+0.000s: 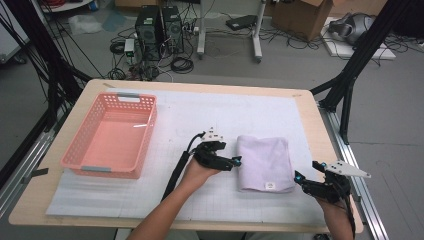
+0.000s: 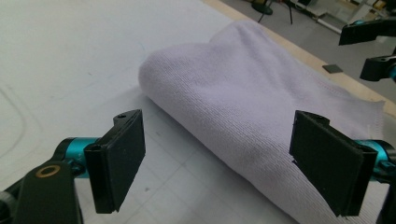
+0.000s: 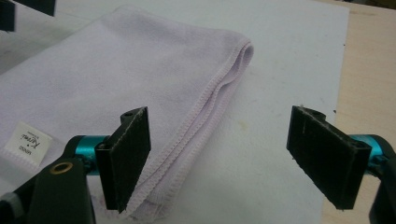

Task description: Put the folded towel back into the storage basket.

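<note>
We find a folded pale lilac terry towel (image 1: 264, 162) lying flat on the white gridded mat (image 1: 200, 125) that covers the wooden bench (image 1: 320, 125). It sits well to the right of the pink perforated plastic basket (image 1: 112, 135), our landmark, and apart from it.

The left hand-held gripper (image 1: 235, 161) stands at the towel's basket-side fold, released, its jaws spread wide; in the left gripper view (image 2: 219, 163) the rounded fold lies between them, untouched. The right hand-held gripper (image 1: 300, 177) waits off the towel's near corner on the side away from the basket, likewise released; in the right gripper view (image 3: 219, 154) the stitched open edges run up between its jaws.

We judge the step to be the approach to a grasp. The next move calls for each gripper to come down onto its edge and close through all layers.

The towel's long axis runs from the person towards the far edge, parallel to the basket's length. Its white label (image 1: 269, 185) faces the person.
</note>
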### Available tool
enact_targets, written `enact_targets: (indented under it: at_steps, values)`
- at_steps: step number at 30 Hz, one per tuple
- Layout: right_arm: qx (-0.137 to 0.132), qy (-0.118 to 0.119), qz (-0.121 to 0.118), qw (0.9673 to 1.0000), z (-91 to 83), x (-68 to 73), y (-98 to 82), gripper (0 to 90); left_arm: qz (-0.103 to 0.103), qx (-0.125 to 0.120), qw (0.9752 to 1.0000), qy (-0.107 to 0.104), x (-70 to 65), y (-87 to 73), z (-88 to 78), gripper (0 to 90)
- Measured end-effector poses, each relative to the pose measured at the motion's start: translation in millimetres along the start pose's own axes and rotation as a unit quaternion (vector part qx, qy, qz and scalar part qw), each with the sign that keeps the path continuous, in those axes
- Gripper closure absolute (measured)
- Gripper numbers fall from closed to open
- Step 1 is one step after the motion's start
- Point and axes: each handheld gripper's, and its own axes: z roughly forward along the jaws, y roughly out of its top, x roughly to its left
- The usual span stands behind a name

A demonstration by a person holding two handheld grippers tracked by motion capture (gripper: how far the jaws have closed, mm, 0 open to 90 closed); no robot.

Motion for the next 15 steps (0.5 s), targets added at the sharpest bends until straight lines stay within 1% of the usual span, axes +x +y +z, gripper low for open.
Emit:
enact_targets:
  at_steps: [2, 3, 7, 8, 9, 10, 13, 14, 15]
  values:
    - [0.001, 0.0, 0.0, 1.0, 0.3, 0.3, 0.0, 20.6, -0.012, 0.011, 0.9999, -0.004, -2.2, -0.2, 10.9, 18.8]
    - [0.001, 0.001, -0.001, 1.0, 0.5, 0.0, -0.1, 20.6, -0.016, 0.015, 0.9997, -0.009, -3.1, -0.4, 15.3, 19.0]
    - [0.002, 0.001, -0.001, 1.0, 0.4, -0.6, -0.4, 20.6, -0.017, 0.031, 0.9993, -0.01, -7.2, -1.3, 29.2, 19.0]
    - [0.002, 0.001, -0.001, 1.0, 0.4, -0.6, -0.4, 20.6, -0.017, 0.031, 0.9993, -0.01, -7.2, -1.3, 29.2, 19.0]
    - [0.003, 0.001, 0.002, 1.0, 0.5, -0.4, -0.6, 20.6, -0.017, 0.039, 0.999, -0.01, -7.7, -0.8, 33.2, 19.0]
    - [0.004, 0.002, 0.003, 1.0, 0.5, -0.2, -0.7, 20.6, -0.02, 0.039, 0.999, -0.009, -8.5, -0.5, 35.0, 19.0]
    - [0.004, 0.002, -0.002, 1.0, 0.9, -0.4, -0.8, 20.6, -0.022, 0.046, 0.9987, -0.008, -10.0, -0.2, 39.0, 18.8]
    - [0.006, 0.003, -0.002, 1.0, 1.0, -0.3, -0.7, 20.6, -0.018, 0.051, 0.9985, -0.009, -9.7, -0.4, 40.1, 18.8]
    - [0.007, 0.003, -0.001, 1.0, 1.2, 0.2, -0.6, 20.6, -0.021, 0.056, 0.9982, -0.007, -9.9, -0.8, 41.4, 18.8]
